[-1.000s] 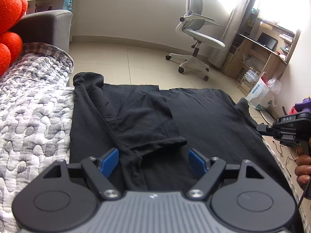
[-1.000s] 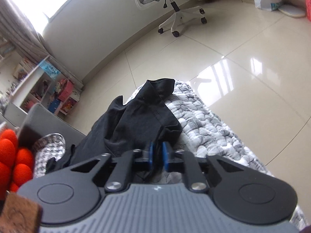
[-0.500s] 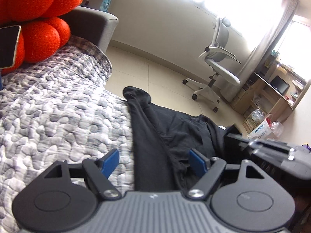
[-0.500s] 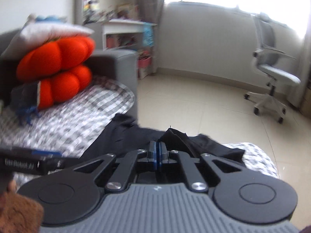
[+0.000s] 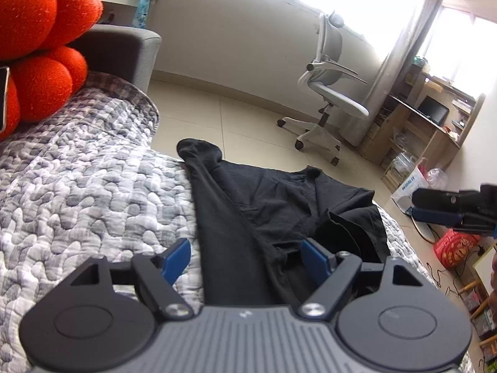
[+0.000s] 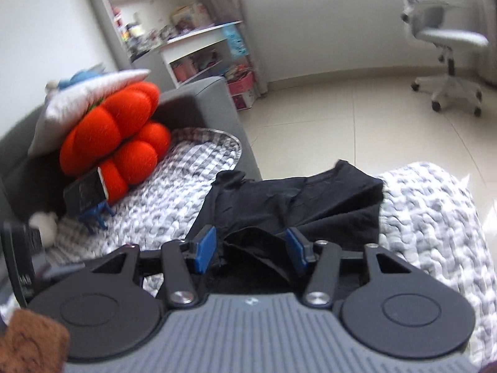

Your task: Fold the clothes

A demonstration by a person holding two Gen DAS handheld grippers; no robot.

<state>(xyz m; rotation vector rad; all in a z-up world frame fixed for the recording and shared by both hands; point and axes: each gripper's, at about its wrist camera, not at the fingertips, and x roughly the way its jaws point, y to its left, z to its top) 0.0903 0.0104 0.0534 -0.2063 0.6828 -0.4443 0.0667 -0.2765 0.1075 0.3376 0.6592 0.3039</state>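
Lying partly folded on the grey-and-white quilted bed cover point(image 5: 77, 192), the black cotton T-shirt point(image 5: 264, 205) sits beneath both grippers. Left gripper point(image 5: 245, 256) fingers stand spread, empty; right gripper point(image 6: 250, 250) fingers are opening, fabric loose between them.

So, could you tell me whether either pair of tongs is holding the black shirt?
Neither: the left tongs stand open over the shirt; the right tongs are opening, pads off it.

I'm in a home, a lived-in bedroom-study: a quilted grey-checked cover point(image 5: 77, 192) under my fingers, orange pumpkin cushions point(image 6: 118, 143) on a grey sofa to their left, a swivel chair point(image 5: 329, 93) and wooden desk point(image 5: 428, 124) beyond them.
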